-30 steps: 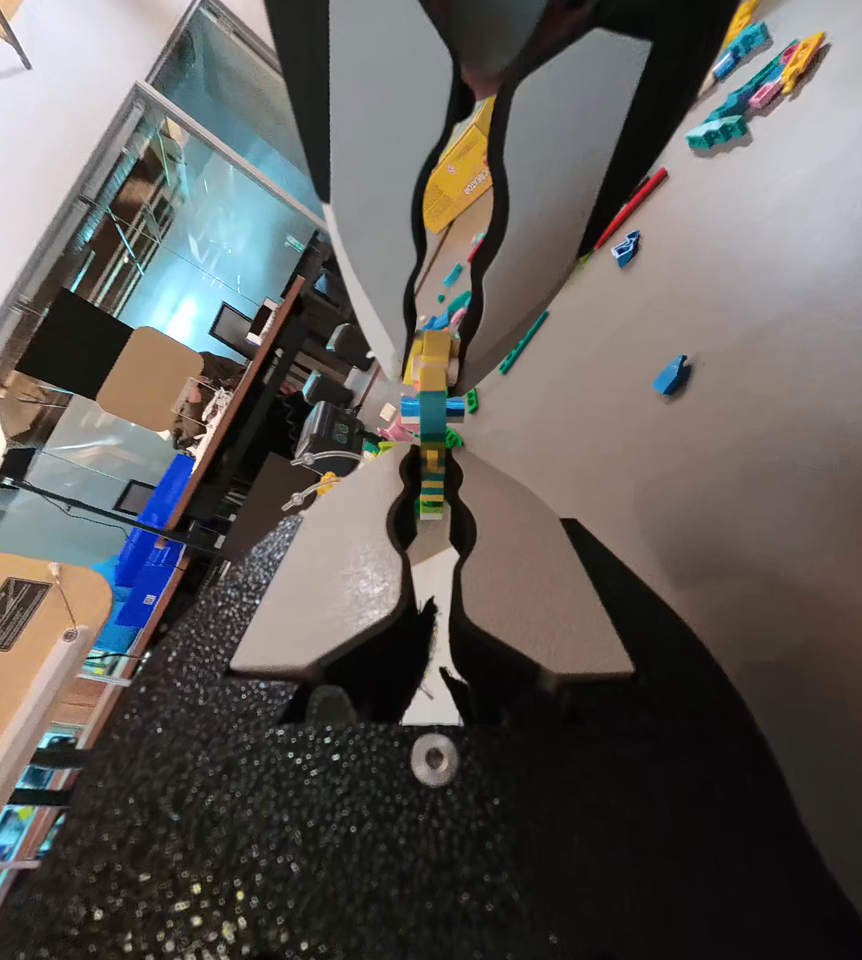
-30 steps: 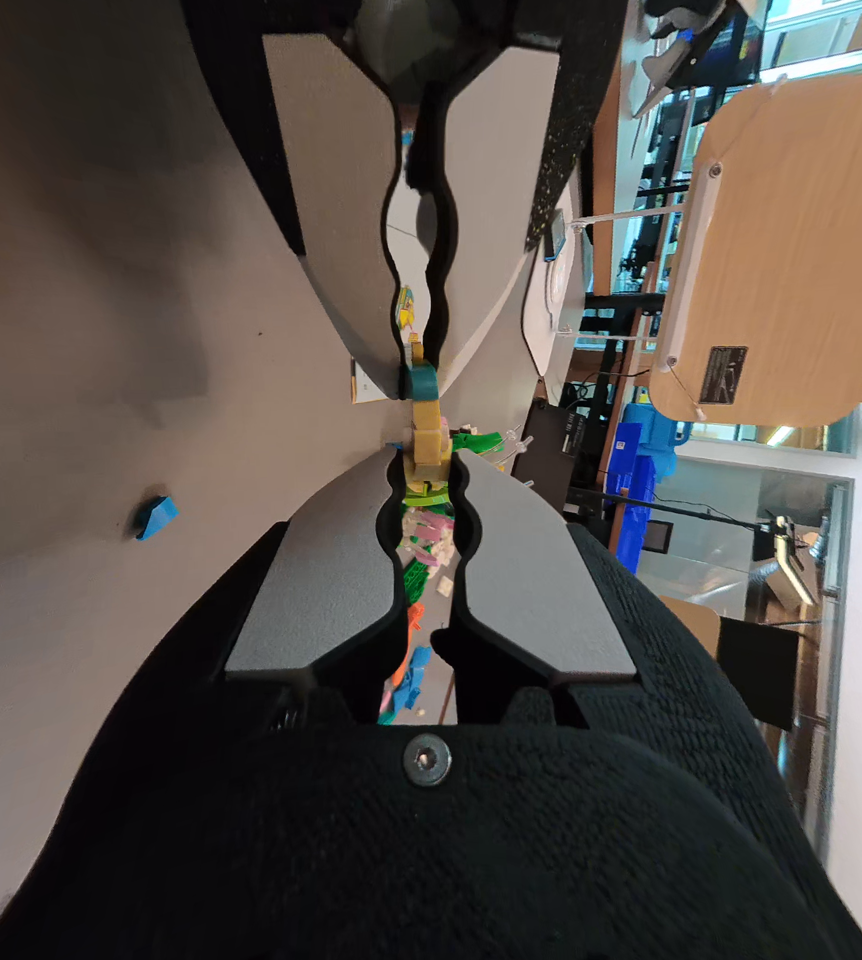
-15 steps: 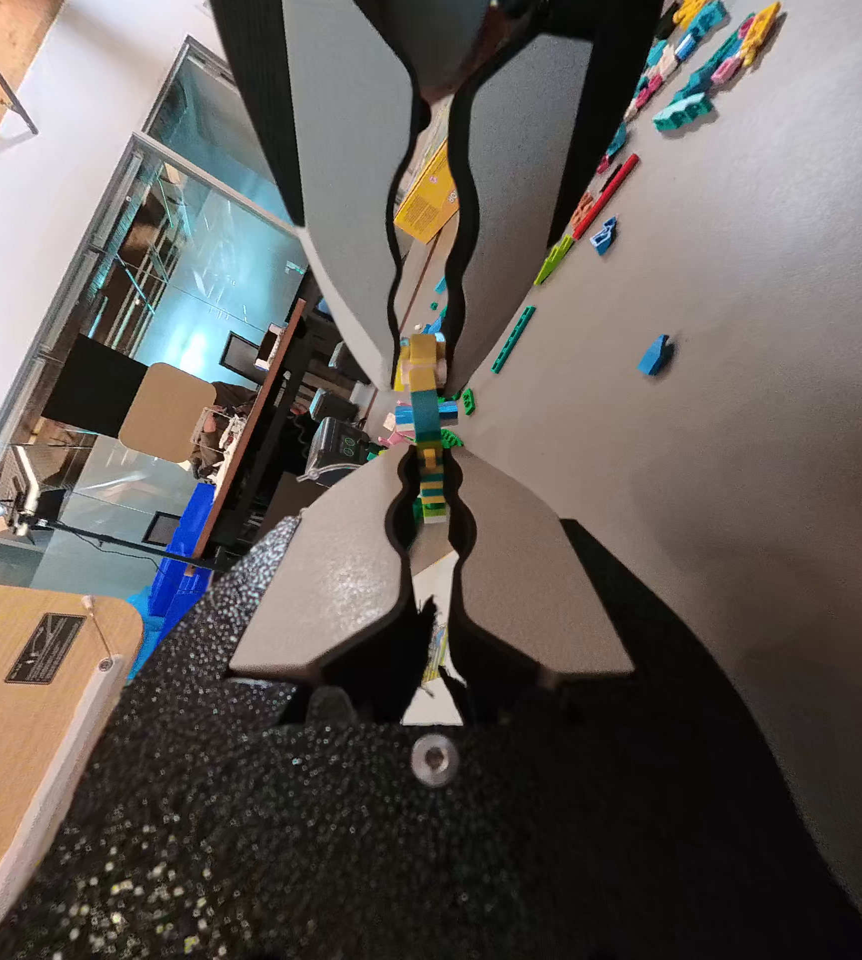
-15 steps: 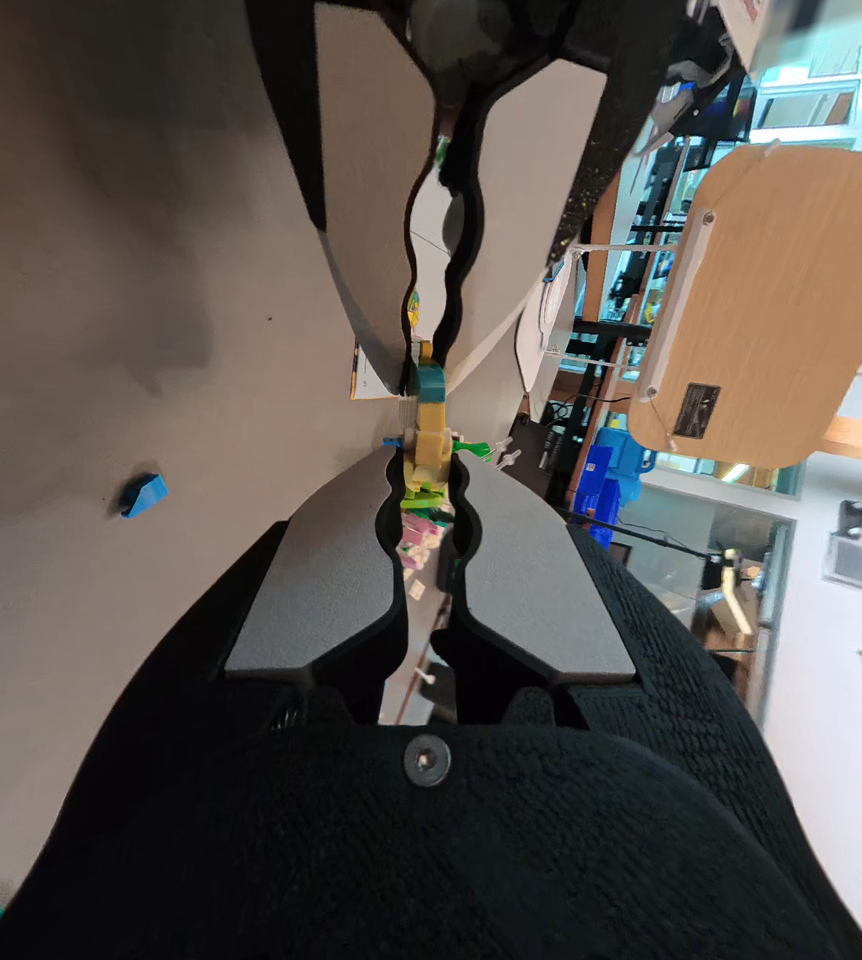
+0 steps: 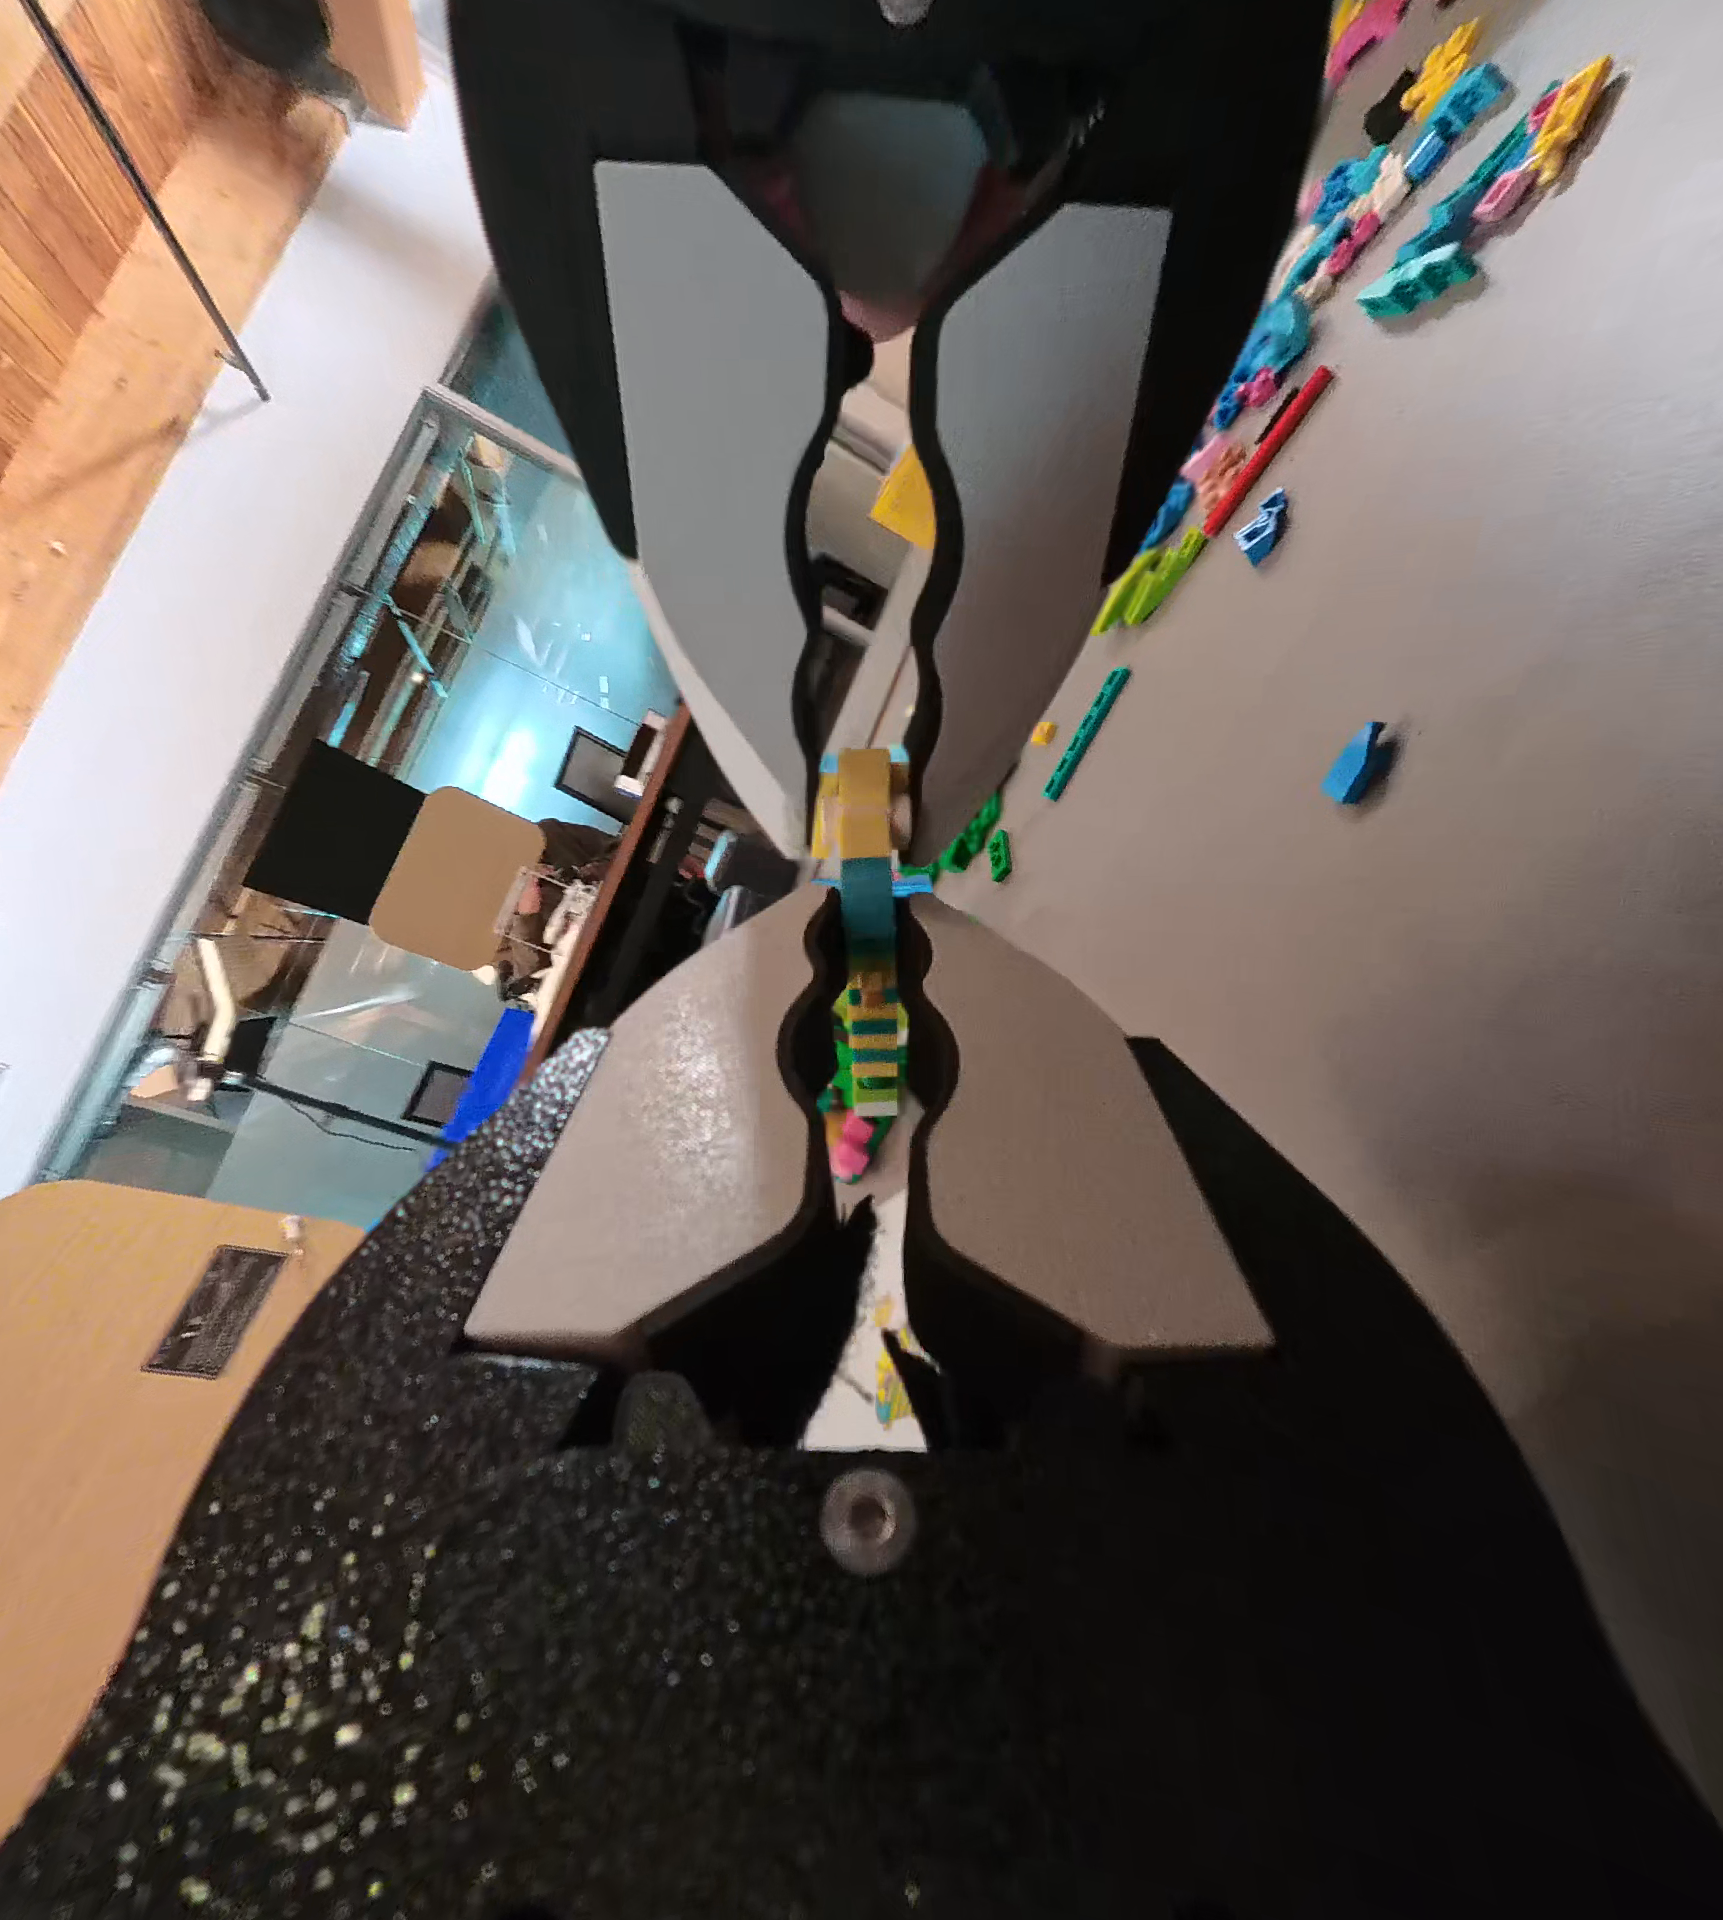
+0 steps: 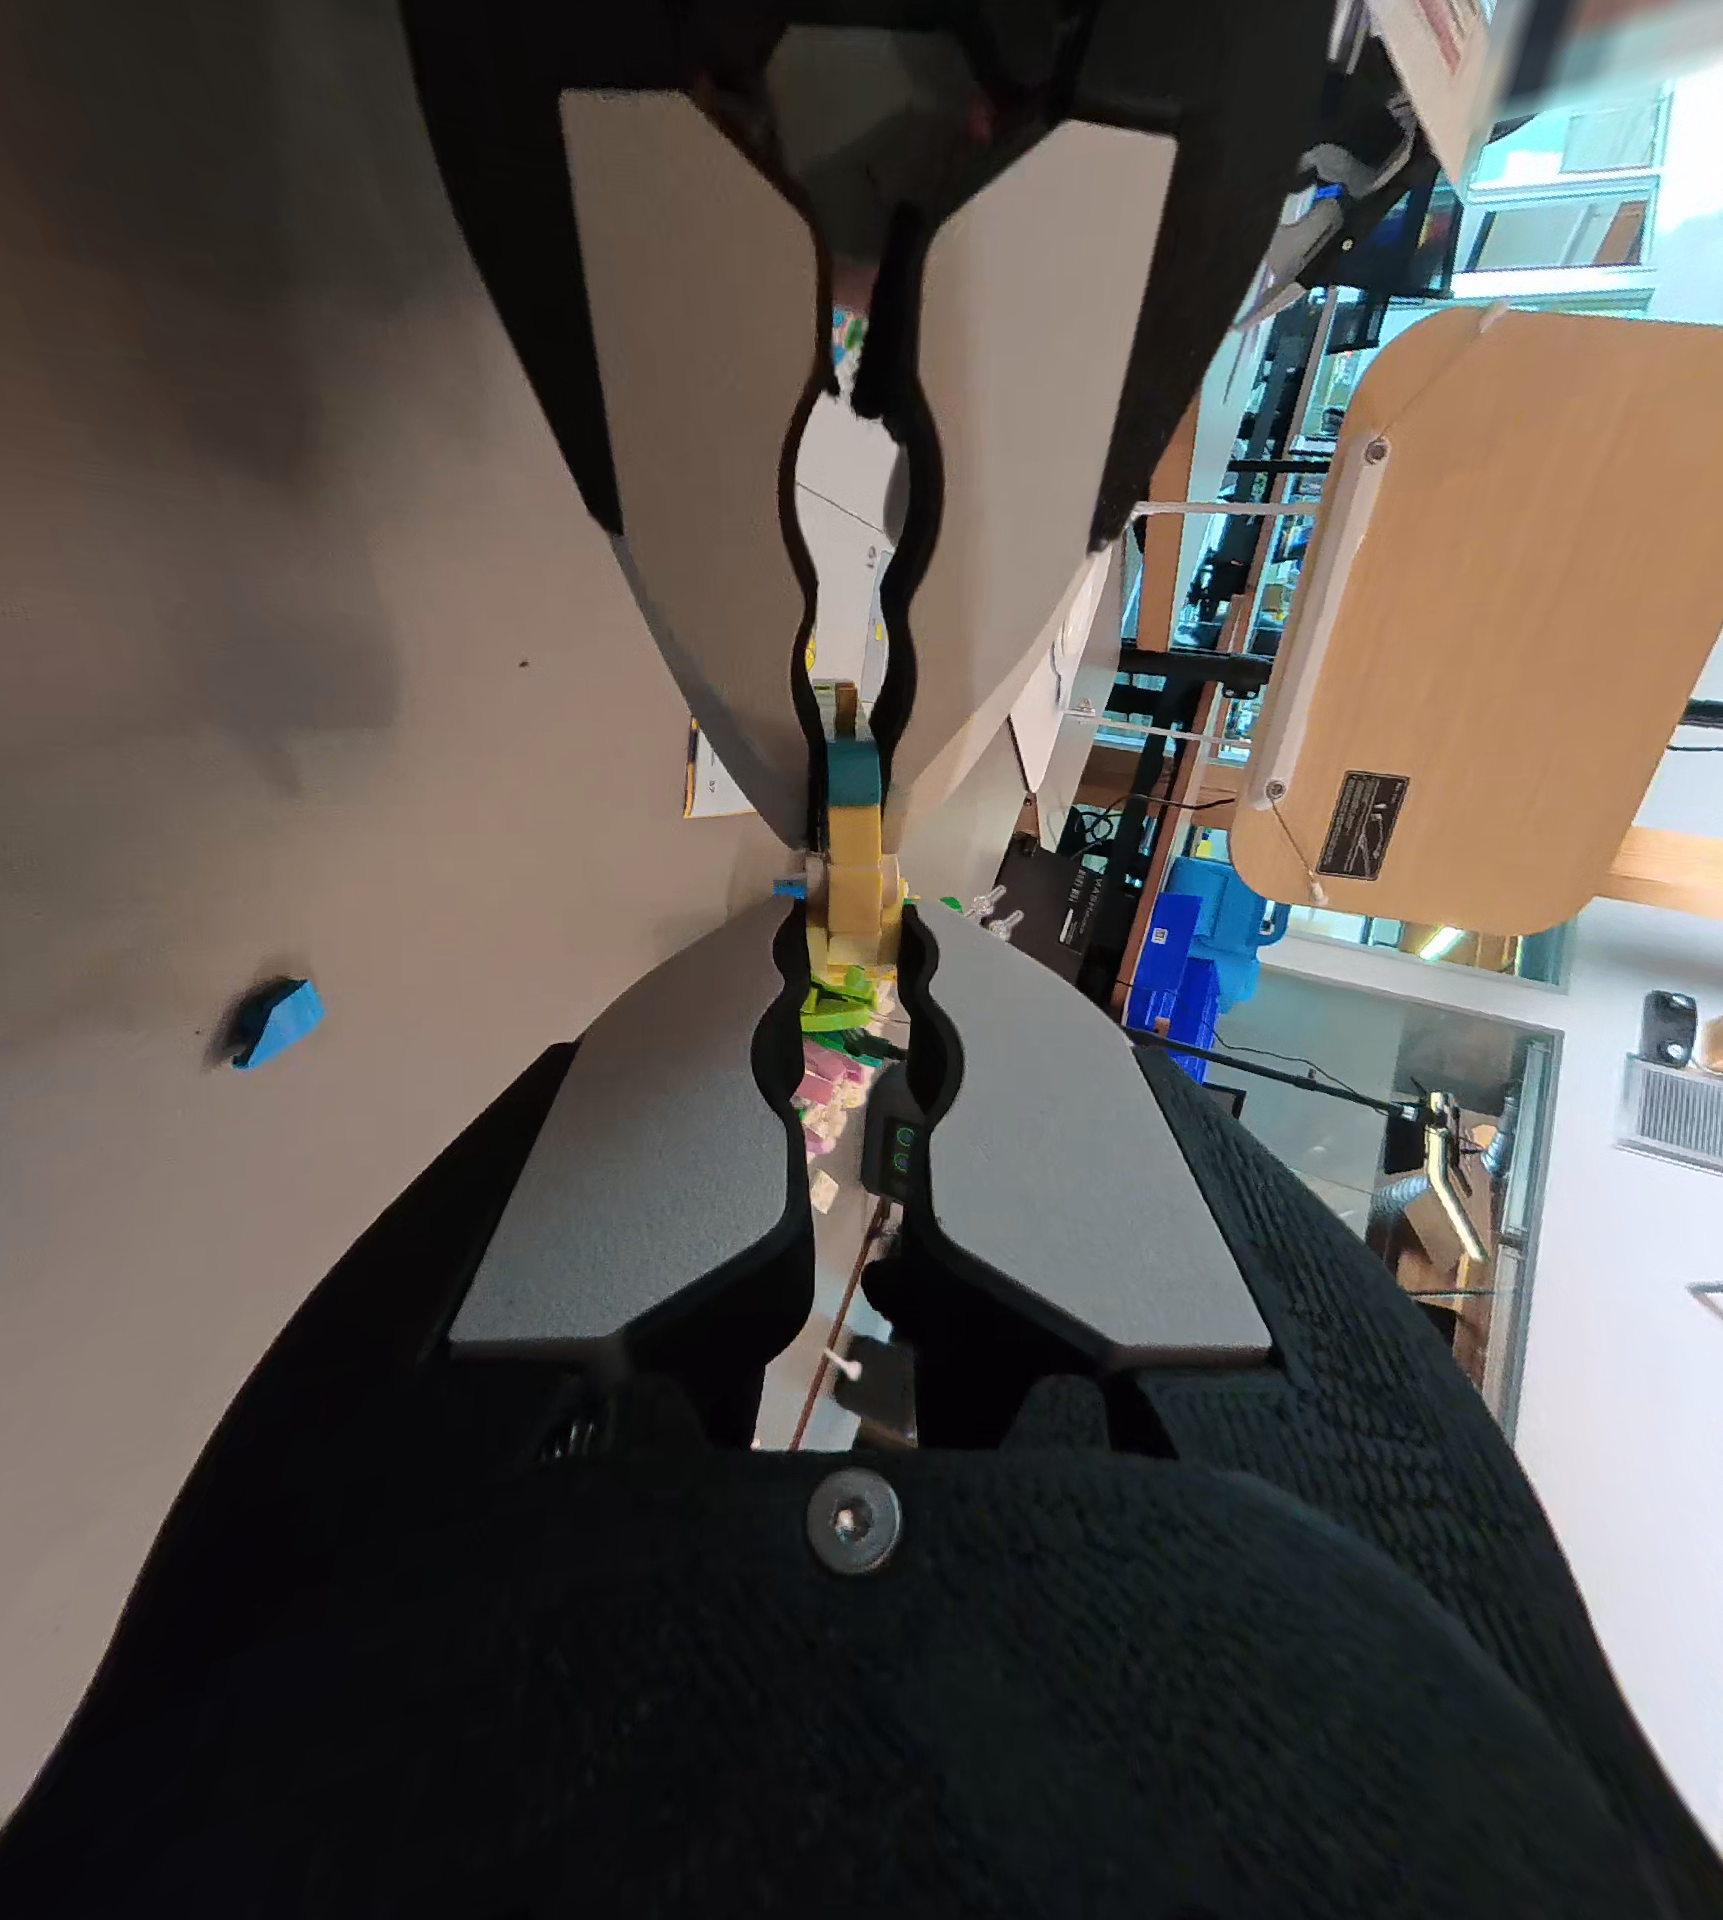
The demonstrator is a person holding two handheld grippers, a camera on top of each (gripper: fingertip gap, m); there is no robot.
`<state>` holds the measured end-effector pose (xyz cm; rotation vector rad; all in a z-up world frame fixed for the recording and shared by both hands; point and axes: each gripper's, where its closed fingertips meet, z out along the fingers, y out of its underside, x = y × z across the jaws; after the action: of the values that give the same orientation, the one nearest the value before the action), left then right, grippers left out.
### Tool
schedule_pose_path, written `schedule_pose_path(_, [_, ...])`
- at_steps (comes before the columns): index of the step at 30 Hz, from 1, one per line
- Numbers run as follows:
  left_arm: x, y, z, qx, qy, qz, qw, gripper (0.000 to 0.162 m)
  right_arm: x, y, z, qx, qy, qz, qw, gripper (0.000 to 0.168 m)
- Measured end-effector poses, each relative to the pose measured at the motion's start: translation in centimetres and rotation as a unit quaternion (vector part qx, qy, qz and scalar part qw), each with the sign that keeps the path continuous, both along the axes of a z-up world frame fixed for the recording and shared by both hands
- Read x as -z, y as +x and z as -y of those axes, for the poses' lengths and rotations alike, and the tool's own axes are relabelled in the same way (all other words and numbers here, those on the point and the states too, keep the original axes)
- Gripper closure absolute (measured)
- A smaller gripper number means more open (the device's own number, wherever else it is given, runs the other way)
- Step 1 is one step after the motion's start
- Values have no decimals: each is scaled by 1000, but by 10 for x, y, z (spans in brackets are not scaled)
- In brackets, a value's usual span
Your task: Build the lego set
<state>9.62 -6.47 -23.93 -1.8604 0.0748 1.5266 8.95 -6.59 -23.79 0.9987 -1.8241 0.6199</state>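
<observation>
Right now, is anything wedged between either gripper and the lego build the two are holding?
Nothing visible. The left gripper is shut on the striped, teal end of the lego build, and the right gripper is shut on its yellow end. Both grip it directly, tip to tip above the grey table. The loose bricks lie off to the side.

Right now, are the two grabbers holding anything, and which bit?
Yes. Both pinch one small lego build. The left gripper clamps its striped green-and-teal end, and the right gripper clamps its yellow end.
</observation>
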Motion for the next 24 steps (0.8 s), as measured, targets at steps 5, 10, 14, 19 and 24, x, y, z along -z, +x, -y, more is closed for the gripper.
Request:
schedule_pose_path(5, [5, 0, 1, 5, 9, 48, 999, 154, 3, 0, 1, -1, 10, -10, 1000, 153])
schedule_pose_path(10, [4, 0, 4, -4, 8, 48, 999, 154, 2, -1, 3, 2, 28, -44, 999, 153])
schedule_pose_path(14, [4, -1, 4, -26, -12, 33, 999, 154, 5, -4, 3, 38, 28, 14, 999, 154])
schedule_pose_path(19, [3, -5, 8, -56, -11, 36, 998, 154, 5, -9, 5, 91, 24, 23, 995, 154])
schedule_pose_path(24, [10, -7, 9, -71, -29, 45, 996, 154, 11, -12, 5, 97, 32, 11, 995, 154])
